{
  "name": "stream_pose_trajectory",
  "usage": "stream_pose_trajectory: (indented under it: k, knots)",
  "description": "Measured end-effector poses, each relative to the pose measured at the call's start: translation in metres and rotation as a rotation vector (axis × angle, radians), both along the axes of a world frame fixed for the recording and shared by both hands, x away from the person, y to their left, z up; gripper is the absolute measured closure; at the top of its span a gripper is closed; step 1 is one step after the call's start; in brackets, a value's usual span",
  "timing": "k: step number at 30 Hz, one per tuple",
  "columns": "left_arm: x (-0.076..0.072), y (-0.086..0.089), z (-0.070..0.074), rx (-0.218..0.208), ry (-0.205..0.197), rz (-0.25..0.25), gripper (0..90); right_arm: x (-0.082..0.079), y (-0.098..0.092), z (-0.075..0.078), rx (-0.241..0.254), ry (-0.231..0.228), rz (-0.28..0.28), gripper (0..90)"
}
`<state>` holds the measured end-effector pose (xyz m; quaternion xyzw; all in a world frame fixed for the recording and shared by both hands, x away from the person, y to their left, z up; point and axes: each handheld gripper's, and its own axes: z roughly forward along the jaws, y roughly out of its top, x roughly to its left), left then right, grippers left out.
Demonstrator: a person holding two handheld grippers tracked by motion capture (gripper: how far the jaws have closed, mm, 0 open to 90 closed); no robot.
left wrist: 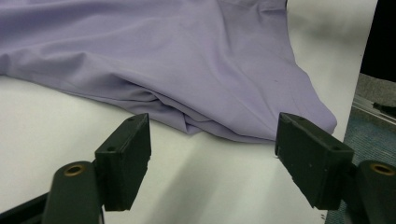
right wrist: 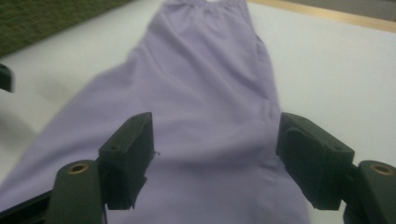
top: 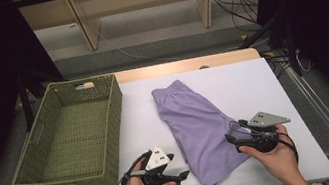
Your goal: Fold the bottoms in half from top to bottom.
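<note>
A lilac pair of shorts lies folded lengthwise on the white table, waistband at the far end. My left gripper rests low on the table just left of the garment's near edge. In the left gripper view, the left gripper is open, bare table between its jaws and the creased lilac hem a little ahead. My right gripper hovers at the garment's near right side, pointing left. In the right gripper view, the right gripper is open above the shorts, nothing pinched.
An empty green woven basket stands on the table's left side, its right wall close to my left hand. A wooden strip runs along the far table edge. Cables and shelf legs lie on the floor beyond.
</note>
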<state>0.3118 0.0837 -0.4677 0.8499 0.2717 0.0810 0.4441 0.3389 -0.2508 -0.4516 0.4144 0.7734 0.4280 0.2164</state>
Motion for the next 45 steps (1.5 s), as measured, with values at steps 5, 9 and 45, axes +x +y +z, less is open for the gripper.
stream_pose_trajectory:
  k: [5, 9, 45]
  knots:
    - [0.001, -0.004, -0.003, -0.010, 0.038, 0.002, 28.8, 0.007, -0.013, -0.003, -0.064, 0.075, -0.070, 32.6]
    - [0.005, -0.014, -0.006, -0.020, 0.094, -0.004, 25.7, 0.012, -0.024, -0.005, -0.073, 0.141, -0.116, 35.3]
    - [0.017, -0.065, -0.017, 0.206, 0.051, 0.051, 66.2, 0.030, -0.012, -0.024, -0.187, 0.317, -0.144, 72.0]
